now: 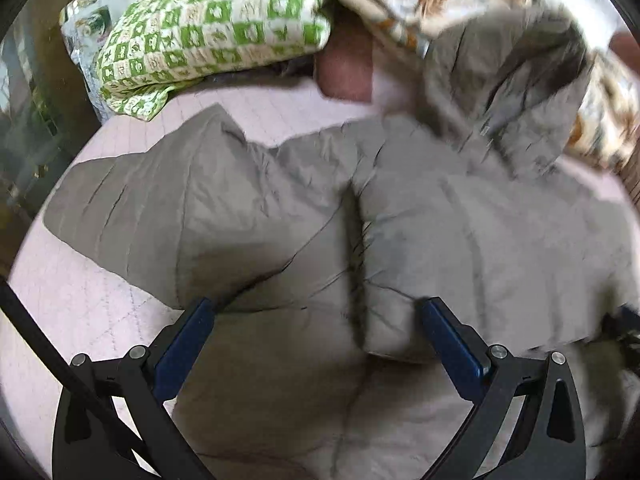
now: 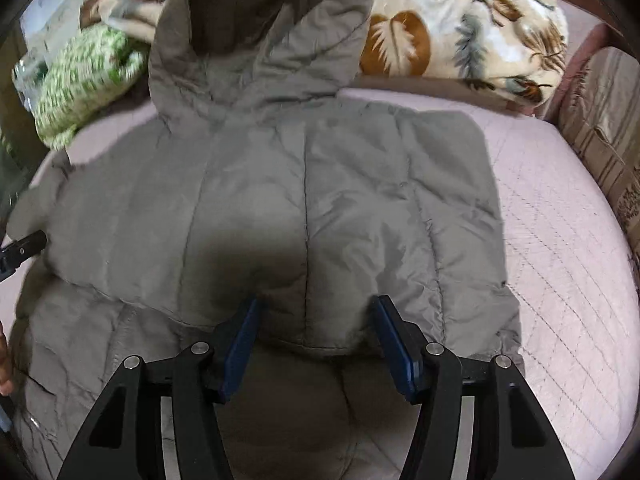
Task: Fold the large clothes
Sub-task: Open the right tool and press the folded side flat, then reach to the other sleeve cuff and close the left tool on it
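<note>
A grey quilted jacket (image 1: 440,220) lies spread on the pink quilted bed (image 1: 72,312), with one sleeve (image 1: 168,200) reaching left. My left gripper (image 1: 318,312) hovers just over its lower part, open, with both blue pads wide apart. In the right wrist view the jacket (image 2: 320,200) lies folded over itself, its hood (image 2: 260,48) towards the far blankets. My right gripper (image 2: 316,308) straddles the folded edge; puffy fabric fills the gap and touches both pads. The left gripper's tip (image 2: 24,246) shows at the left edge.
A green-and-white checked blanket (image 1: 208,32) lies at the far left of the bed and a leaf-patterned blanket (image 2: 460,28) is heaped at the back. A cardboard box (image 2: 600,152) stands beyond the bed's right side. Bare pink bedcover (image 2: 560,280) lies right of the jacket.
</note>
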Tool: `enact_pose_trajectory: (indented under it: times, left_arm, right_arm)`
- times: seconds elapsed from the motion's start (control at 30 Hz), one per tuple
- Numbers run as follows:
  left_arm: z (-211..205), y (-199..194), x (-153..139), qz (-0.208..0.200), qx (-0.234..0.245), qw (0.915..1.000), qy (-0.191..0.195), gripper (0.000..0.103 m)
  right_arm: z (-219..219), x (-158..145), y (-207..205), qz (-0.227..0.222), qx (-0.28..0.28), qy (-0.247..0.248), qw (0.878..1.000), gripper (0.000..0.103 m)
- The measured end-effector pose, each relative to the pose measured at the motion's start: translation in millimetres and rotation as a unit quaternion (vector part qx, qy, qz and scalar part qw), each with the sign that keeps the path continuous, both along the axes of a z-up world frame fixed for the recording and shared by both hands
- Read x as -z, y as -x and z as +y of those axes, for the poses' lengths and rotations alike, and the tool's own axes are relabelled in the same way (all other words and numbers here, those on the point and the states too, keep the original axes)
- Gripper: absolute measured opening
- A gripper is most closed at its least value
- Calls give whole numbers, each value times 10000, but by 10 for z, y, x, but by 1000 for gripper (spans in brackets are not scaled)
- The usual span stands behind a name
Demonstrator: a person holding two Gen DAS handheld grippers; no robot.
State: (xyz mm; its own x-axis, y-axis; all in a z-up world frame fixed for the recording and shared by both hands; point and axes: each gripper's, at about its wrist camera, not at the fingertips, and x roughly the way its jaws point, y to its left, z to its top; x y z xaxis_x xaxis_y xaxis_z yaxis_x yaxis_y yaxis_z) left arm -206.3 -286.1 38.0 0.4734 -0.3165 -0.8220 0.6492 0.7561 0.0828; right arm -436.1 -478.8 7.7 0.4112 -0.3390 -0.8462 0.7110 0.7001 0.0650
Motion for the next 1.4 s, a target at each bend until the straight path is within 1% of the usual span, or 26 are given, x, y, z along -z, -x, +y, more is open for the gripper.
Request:
enact_pose_trajectory:
  times: [0.03,0.1,0.13,0.17,0.2,0.27,0.3,0.43,0.53,0.7,0.87,0.93,1.0,1.13,1.23,1.27,1.33,1.4]
  left_arm:
    - [-12,-5,29,-7,1,10000,-52,103]
    - [4,-6,-2,-42,-40,10000,39,103]
    - [19,-2,-54,-99,-54,9998,132,103]
    - [37,12,-114,-184,-38,9995,243,103]
    - [78,44,-197,-358,-32,9986,396,103]
    - [134,82,-300,-588,-63,9967,548,103]
    - [157,84,-329,-617,-60,9962,608,103]
    - [291,19,-428,-583,-174,9945,851,103]
    - [422,-78,-471,-552,-344,9937,911,103]
    - [661,-359,-476,-289,-748,9912,1053,103]
    - [1001,-630,-534,-203,-1141,9857,1223,103]
    - [1169,-749,-560,-260,-1324,9830,1249,103]
    - [1357,-889,-569,-218,-1516,9795,1308,103]
    - [1856,-1220,-535,53,-2018,9664,1590,103]
    - [2253,-1466,-486,265,-2366,9543,1804,103]
    - [2391,-1558,-465,337,-2479,9499,1875,103]
    - [2633,-1711,-424,499,-2673,9391,2100,103]
    - [2873,-1870,-361,807,-2824,9237,2458,103]
  right_arm:
    - [10,3,-9,0,-5,-8,10000,68]
    - [32,-46,-1,-104,23,-9,9999,68]
    - [43,-103,28,-239,32,-20,9997,68]
    - [47,-167,62,-377,50,-19,9993,68]
    - [98,-226,106,-508,75,-6,9987,68]
    - [156,-326,176,-731,59,-15,9973,68]
    - [178,-358,197,-801,56,-10,9968,68]
    - [301,-435,165,-786,-122,185,9967,68]
    - [351,-462,180,-817,-186,281,9961,68]
    - [353,-496,186,-872,-209,320,9955,69]
    - [415,-497,135,-962,-325,292,9944,69]
    - [499,-529,89,-1064,-450,340,9927,69]
    - [622,-574,23,-1176,-657,403,9901,69]
    - [903,-667,-92,-1435,-1192,540,9810,69]
    - [1112,-713,-162,-1710,-1615,435,9710,69]
    - [1175,-711,-187,-1733,-1704,432,9691,70]
    - [1285,-695,-237,-1700,-1815,506,9673,71]
    - [1353,-669,-282,-1688,-1907,494,9658,71]
